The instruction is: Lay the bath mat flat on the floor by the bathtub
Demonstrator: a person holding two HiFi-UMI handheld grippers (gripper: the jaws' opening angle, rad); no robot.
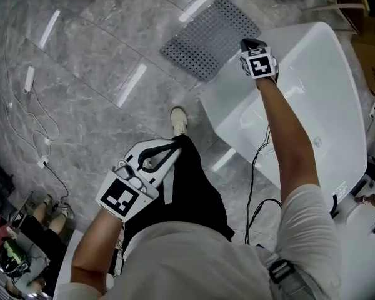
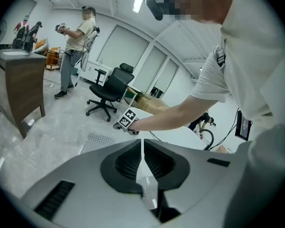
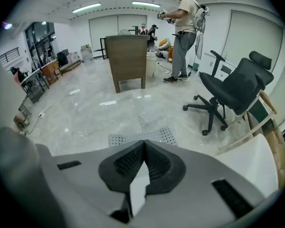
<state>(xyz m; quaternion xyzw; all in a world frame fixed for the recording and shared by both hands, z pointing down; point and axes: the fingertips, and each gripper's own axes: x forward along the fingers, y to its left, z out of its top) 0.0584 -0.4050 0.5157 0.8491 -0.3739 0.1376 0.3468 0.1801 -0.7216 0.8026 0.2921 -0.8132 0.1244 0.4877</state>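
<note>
"What's in the tub?"

"The white bathtub (image 1: pixel 319 61) stands on the grey marble floor (image 1: pixel 100 105). A small round fitting shows inside its basin, and the person's right forearm crosses above it."

"And the mat?"

"The grey perforated bath mat (image 1: pixel 209 36) lies flat on the floor just beside the tub's end. In the head view its long axis runs diagonally from lower left to upper right, roughly along the tub's rim."

"The grippers?"

"The right gripper (image 1: pixel 250 44) hangs over the rim near the mat, with its jaws pressed together on nothing. The left gripper (image 1: pixel 172 147) is low by the person's leg, well apart from the mat. Its jaws are likewise together and empty."

"Anything only one view gives?"

"The right gripper view alone shows a wooden cabinet (image 3: pixel 128 58), a black office chair (image 3: pixel 232 91) and a standing person (image 3: pixel 183 37). Only the head view shows white cables (image 1: pixel 31 114) on the floor."
</note>
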